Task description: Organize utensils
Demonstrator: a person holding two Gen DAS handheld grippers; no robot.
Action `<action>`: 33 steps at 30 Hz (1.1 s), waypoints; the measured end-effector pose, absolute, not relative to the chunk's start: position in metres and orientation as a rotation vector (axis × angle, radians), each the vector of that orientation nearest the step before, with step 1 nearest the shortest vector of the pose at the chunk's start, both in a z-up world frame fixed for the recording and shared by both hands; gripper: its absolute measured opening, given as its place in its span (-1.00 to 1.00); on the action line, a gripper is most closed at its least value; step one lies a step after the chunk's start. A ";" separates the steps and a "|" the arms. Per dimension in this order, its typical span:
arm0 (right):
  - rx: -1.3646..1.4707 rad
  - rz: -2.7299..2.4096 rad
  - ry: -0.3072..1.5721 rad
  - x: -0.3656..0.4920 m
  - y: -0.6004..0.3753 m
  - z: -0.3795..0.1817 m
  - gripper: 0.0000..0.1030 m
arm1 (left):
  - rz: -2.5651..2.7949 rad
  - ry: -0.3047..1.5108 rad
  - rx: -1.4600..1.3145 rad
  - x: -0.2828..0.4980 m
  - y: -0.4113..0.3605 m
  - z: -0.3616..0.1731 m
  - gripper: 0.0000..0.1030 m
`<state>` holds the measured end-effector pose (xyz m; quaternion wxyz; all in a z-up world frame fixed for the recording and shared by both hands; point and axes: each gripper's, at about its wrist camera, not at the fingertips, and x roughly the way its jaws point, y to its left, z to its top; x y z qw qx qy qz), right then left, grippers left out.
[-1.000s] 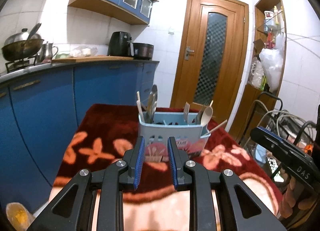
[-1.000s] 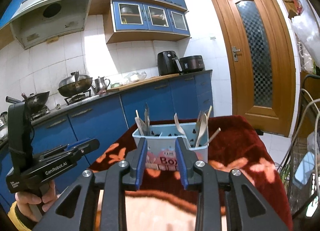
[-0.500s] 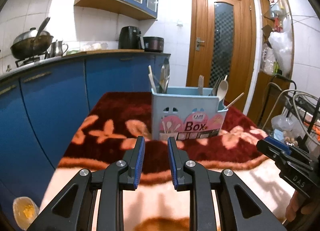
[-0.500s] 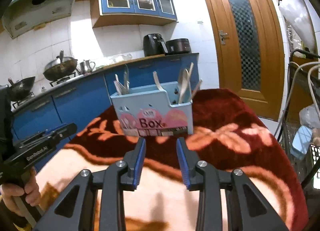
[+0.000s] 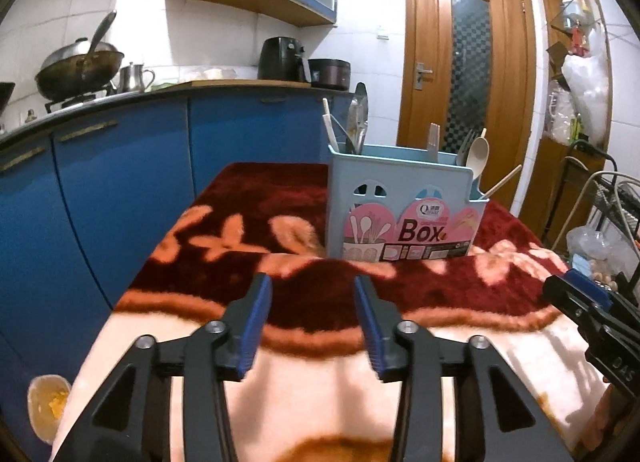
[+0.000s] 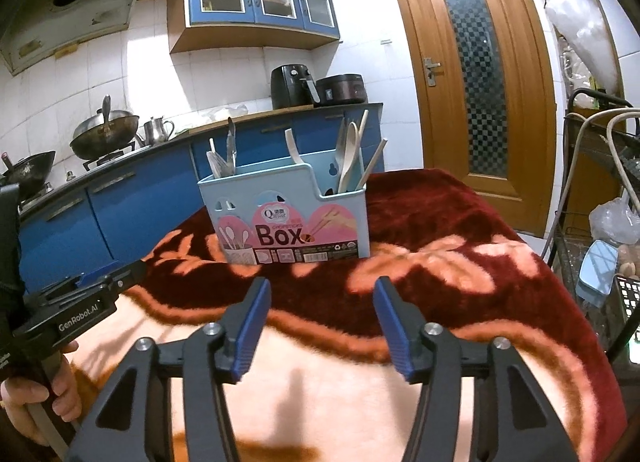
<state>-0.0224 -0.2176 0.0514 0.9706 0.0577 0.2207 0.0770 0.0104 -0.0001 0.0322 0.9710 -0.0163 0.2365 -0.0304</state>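
**Ana:** Utensils first, or the jaws?

**Ben:** Jaws, then outward. On the left gripper (image 5: 313,286) they are spreading apart with nothing between them, only blanket beneath. The right gripper (image 6: 322,288) is the same: jaws opening, nothing held.

**Ana:** And the utensils?

**Ben:** All standing in the blue box (image 5: 404,217), which sits upright on the red flowered blanket (image 5: 256,197). Both grippers hang short of the box, on its near side, the left one a little to its left and the right one more squarely before it. In the box's left end are a pale stick and a metal blade or scoop (image 5: 357,117) (I cannot tell which). Toward its right end stand forks (image 5: 466,145), a pale spoon (image 5: 478,153) and a chopstick (image 5: 502,181) leaning out over the right wall.

**Ana:** What could go wrong from here?

**Ben:** The box looks light, tall and top-heavy with handles, and the blanket under it is soft. A gripper that bumps the front wall, or drags a handle sideways instead of lifting it straight, could tip the box over. The handles at the right end crowd together, so wide jaws may catch two at once. That leaning chopstick could be knocked out onto the blanket, and thin smooth handles can slip.

**Ana:** Anything beside the box?

**Ben:** Blue cabinets (image 5: 120,181) to its left, a wooden door (image 5: 466,73) behind it.
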 end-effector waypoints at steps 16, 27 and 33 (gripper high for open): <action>0.119 0.152 0.449 -0.024 -0.218 0.049 0.15 | -0.044 0.457 0.009 0.006 -0.009 0.033 -0.06; 0.119 0.153 0.451 -0.024 -0.219 0.049 0.15 | -0.043 0.452 0.004 0.005 -0.009 0.034 -0.06; 0.118 0.153 0.450 -0.024 -0.219 0.048 0.15 | -0.043 0.451 0.004 0.004 -0.009 0.034 -0.06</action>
